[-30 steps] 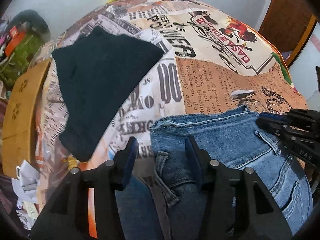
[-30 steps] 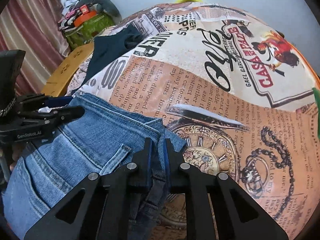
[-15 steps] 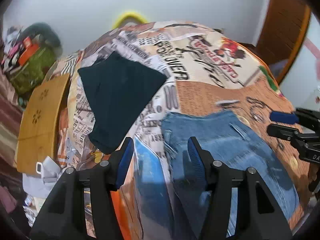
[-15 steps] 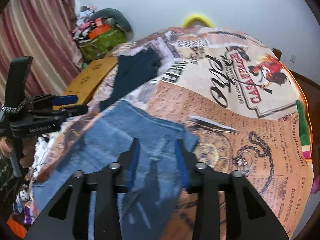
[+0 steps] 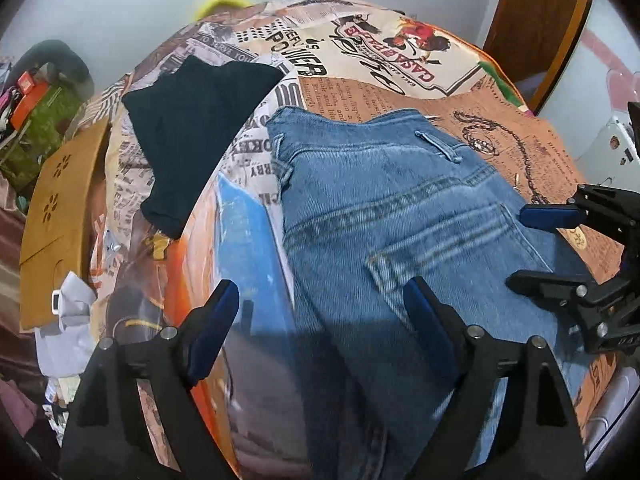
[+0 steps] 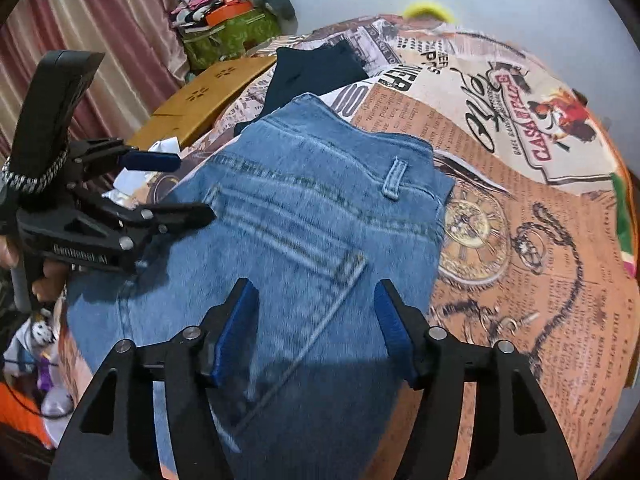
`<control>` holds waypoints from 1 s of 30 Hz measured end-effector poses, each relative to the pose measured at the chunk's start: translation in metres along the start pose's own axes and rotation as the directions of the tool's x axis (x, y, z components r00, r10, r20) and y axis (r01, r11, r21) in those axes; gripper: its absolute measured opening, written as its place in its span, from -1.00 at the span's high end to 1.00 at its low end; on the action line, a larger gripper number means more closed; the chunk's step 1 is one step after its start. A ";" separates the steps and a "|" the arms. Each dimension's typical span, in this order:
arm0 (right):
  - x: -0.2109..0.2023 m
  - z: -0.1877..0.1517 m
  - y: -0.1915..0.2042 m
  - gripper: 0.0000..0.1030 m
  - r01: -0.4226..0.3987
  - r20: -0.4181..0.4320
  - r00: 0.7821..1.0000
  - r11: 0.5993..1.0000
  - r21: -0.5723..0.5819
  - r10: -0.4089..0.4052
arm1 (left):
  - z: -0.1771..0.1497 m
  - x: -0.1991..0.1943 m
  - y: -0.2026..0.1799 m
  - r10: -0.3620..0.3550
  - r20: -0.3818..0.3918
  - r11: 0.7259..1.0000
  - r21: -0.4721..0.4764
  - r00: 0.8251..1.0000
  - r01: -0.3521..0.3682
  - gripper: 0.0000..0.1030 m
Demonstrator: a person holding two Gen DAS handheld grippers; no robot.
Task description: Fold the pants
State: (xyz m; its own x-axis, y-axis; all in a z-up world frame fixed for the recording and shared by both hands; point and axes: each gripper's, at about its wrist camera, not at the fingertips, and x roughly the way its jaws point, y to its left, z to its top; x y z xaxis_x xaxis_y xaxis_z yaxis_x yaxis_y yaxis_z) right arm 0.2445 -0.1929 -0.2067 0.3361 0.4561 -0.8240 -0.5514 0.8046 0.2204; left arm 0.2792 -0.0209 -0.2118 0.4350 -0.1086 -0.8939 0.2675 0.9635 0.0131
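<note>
Blue jeans [image 5: 384, 216] lie flat on the printed bedspread [image 5: 360, 56], waistband at the far end, back pocket up. They also show in the right wrist view [image 6: 304, 216]. My left gripper [image 5: 320, 320] is open and empty, held above the jeans' left edge. My right gripper [image 6: 316, 320] is open and empty above the pocket. Each gripper shows in the other's view: the right one [image 5: 536, 248] at the right edge, the left one [image 6: 180, 184] at the left, both open.
A dark folded garment [image 5: 192, 128] lies on the bed left of the jeans. A wooden board [image 5: 60, 216] and clutter [image 5: 68, 320] sit along the bed's left side. A green bag [image 6: 228, 36] stands at the back left. A wooden door [image 5: 536, 20] is at the right.
My right gripper was shut on the jeans' waistband and has let go and opened. Both grippers have pulled back and up. The jeans now lie flat.
</note>
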 end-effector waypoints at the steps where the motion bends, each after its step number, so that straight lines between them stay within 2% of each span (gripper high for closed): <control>1: -0.004 -0.003 -0.001 -0.14 -0.005 0.000 1.000 1.000 0.013 0.005 | -0.004 -0.003 0.002 -0.003 0.003 1.000 -0.013 1.000 0.003 -0.67; 5: -0.011 -0.016 -0.006 -0.22 -0.007 0.007 1.000 0.999 0.033 0.007 | -0.015 -0.010 0.009 0.018 0.003 1.000 -0.025 1.000 -0.018 -0.70; 9: -0.015 -0.034 -0.006 -0.30 -0.009 0.030 1.000 0.998 0.061 0.007 | -0.026 -0.018 0.018 -0.001 0.012 0.996 -0.087 1.000 0.002 -0.70; 11: -0.016 -0.040 -0.008 -0.41 -0.006 0.040 0.999 0.996 0.088 0.003 | -0.031 -0.020 0.021 -0.008 0.012 0.994 -0.106 1.000 0.010 -0.70; 14: -0.019 -0.048 -0.015 -0.42 -0.034 0.045 0.999 0.990 0.140 0.028 | -0.041 -0.024 0.024 -0.017 0.018 0.991 -0.134 1.000 0.019 -0.70; 21: -0.034 -0.058 -0.016 -0.45 -0.010 0.049 0.999 0.992 0.128 0.004 | -0.053 -0.033 0.036 0.077 0.008 0.982 -0.173 0.997 -0.075 -0.70; 26: -0.043 -0.064 -0.022 -0.45 0.031 0.035 0.999 0.993 0.116 -0.035 | -0.047 -0.048 0.046 0.092 0.048 0.977 -0.197 0.995 -0.080 -0.70; 30: -0.048 -0.056 -0.032 -0.45 0.034 0.051 0.998 0.990 0.134 -0.041 | -0.028 -0.059 0.045 0.065 0.091 0.979 -0.197 0.994 -0.046 -0.70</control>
State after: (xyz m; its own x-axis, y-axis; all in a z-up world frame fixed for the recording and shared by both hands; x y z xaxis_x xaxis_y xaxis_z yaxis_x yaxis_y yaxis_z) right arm 0.2031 -0.2615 -0.2040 0.3967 0.4416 -0.8047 -0.4325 0.8632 0.2605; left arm 0.2419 0.0354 -0.1709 0.5279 -0.0671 -0.8467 0.0725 0.9968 -0.0338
